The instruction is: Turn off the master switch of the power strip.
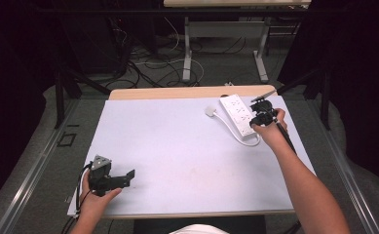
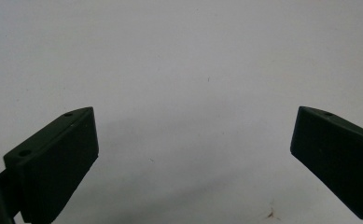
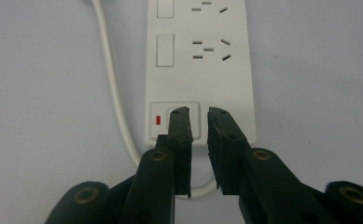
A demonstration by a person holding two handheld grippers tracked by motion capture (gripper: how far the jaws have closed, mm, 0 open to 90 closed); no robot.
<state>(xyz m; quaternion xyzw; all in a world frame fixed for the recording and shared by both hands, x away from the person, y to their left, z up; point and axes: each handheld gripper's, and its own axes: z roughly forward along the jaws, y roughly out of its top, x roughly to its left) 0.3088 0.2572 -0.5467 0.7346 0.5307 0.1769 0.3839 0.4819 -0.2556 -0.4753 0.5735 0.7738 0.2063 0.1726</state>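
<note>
Slippage is the risk: the right gripper (image 3: 198,114), jaws nearly together and holding nothing, hovers at the main switch (image 3: 175,121) of the white power strip (image 1: 237,113) near the table's (image 1: 167,146) far right corner. Off-centre pressure could shove the strip. The left gripper (image 1: 121,178) rests wide apart near the front left corner.

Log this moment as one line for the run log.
right gripper: nearly shut, tips over power strip main switch | left gripper: open, nothing held, near table front-left | strip's plug lies loose
</note>
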